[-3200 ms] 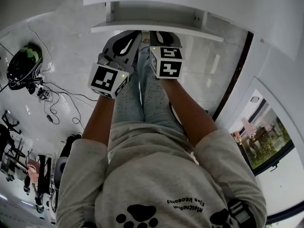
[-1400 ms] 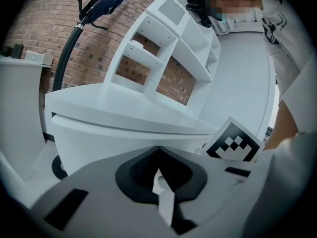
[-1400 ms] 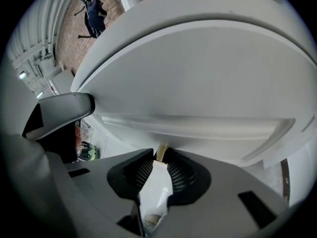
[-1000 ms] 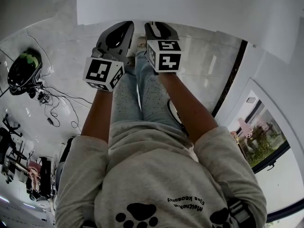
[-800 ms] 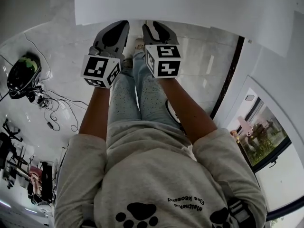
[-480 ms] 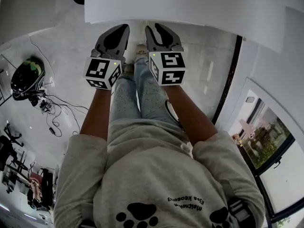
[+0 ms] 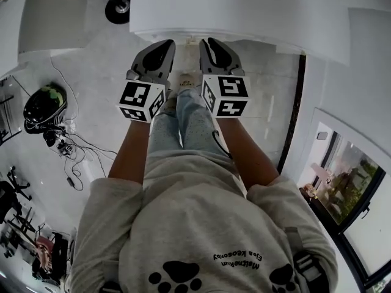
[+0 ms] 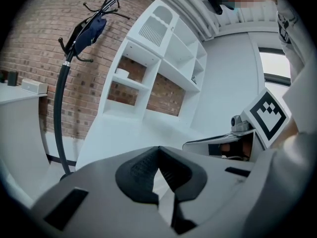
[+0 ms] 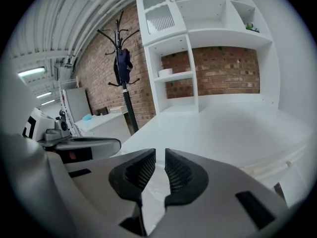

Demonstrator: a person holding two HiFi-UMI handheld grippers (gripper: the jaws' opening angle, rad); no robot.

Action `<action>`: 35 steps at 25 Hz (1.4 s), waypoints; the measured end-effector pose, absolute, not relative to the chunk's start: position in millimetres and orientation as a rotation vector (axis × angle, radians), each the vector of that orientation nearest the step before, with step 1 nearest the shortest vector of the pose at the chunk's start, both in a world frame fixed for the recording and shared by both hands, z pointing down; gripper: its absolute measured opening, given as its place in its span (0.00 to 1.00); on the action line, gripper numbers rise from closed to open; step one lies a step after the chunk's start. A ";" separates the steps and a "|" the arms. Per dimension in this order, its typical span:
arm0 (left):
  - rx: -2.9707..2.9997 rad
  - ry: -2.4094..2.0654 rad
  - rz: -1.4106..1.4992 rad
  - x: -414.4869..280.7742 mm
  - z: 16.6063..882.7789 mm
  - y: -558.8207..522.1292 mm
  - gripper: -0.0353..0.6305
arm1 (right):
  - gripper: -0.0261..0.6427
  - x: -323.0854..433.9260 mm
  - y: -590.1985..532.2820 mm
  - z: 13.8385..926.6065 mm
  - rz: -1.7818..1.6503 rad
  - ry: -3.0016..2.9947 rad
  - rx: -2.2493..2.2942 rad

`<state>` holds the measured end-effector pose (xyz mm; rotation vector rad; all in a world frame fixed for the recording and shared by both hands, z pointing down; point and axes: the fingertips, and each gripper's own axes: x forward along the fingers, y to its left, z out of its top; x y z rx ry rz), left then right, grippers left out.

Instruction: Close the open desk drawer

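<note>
Drawer: none juts out below the front edge of the white tabletop [image 7: 256, 17], so it looks pushed in and the task likely done | left gripper [image 8: 158, 150]: pads meeting, empty | right gripper [image 9: 159, 152]: jaws have just been closing to a narrow gap, nothing between them | both hang side by side just short of that edge, probably because nothing remains to push.

Coat rack [image 9: 124, 78], shelves [image 9: 208, 48] behind desk [image 9: 223, 128]

Left gripper [image 8: 158, 150], jaws together and empty, faces white shelves [image 8: 149, 83].
</note>
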<state>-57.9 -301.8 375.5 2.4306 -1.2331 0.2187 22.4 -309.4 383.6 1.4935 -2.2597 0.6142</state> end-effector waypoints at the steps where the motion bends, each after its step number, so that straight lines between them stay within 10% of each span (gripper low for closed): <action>1: 2.437 -1.236 0.217 -55.4 367.2 -297.9 0.08 | 0.15 24.5 -305.9 374.7 0.603 -2.268 1.504; 35: 2.584 -1.309 0.066 -65.6 130.5 -83.1 0.08 | 0.08 17.2 -87.9 125.3 0.276 -2.506 1.688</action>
